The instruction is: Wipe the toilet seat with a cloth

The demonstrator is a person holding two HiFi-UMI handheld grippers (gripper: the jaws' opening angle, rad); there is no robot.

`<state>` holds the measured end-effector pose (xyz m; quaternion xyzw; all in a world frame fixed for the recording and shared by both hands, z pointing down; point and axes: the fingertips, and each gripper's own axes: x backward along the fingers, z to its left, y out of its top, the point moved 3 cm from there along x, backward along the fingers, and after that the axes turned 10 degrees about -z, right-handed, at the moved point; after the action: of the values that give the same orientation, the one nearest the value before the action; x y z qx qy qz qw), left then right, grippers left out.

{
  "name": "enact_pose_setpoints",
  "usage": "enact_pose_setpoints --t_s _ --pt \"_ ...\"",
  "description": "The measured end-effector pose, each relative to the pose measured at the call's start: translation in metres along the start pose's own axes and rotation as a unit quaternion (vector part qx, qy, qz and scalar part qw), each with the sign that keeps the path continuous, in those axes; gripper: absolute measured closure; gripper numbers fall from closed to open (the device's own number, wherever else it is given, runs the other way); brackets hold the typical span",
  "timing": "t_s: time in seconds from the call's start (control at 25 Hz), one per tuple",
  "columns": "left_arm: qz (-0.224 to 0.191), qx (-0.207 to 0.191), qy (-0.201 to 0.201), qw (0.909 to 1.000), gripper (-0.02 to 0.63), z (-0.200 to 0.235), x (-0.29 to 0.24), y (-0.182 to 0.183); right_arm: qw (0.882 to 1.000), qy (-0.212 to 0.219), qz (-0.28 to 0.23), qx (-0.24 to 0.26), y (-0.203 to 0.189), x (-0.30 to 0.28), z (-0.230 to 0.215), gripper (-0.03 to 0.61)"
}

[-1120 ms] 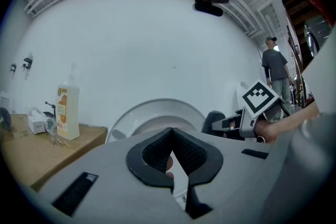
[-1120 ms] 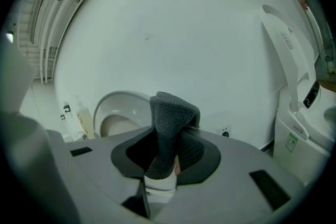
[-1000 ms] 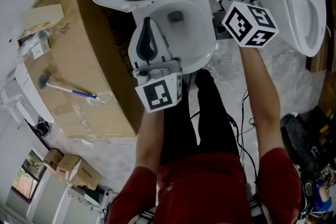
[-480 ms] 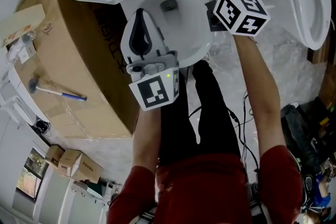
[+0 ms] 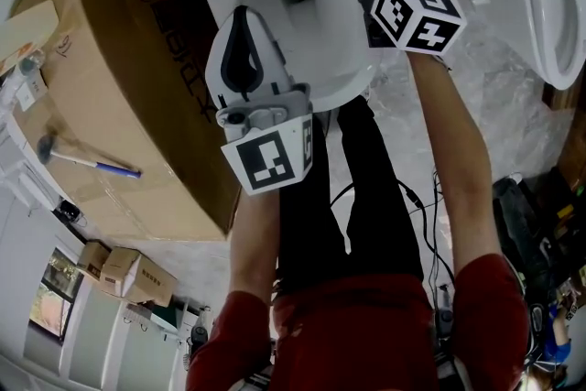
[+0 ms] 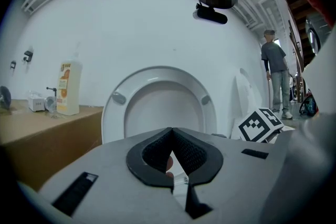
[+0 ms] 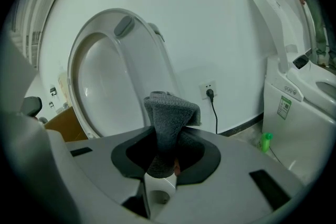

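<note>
What looks like a hammer [image 5: 87, 161] lies on the cardboard box [image 5: 124, 73].

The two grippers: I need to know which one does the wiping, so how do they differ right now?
The right gripper is shut on a grey cloth; the left gripper is shut on nothing. The right gripper sits at the back right of the toilet bowl, while the left gripper is over the bowl's left rim, nearer the person. Both carry a marker cube.

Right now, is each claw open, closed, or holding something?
Left claw: closed, nothing in it.
Right claw: closed on the grey cloth.
</note>
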<state>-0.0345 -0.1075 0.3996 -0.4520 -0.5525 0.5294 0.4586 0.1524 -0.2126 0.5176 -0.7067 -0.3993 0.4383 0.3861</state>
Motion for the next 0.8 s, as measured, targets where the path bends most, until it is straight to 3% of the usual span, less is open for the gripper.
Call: enact_pose_setpoints --t_s 0.44,0.8 --pt "0.016 0.002 0.004 0.9999 0.601 0.007 0.003 -0.031 0.995 0.011 -0.009 0.097 -0.028 -0.008 0.015 0.491" --pt "0.015 0.002 0.015 0.9998 0.601 0.024 0.008 -0.04 0.993 0.018 0.05 0.103 -0.072 -0.031 0.028 0.491"
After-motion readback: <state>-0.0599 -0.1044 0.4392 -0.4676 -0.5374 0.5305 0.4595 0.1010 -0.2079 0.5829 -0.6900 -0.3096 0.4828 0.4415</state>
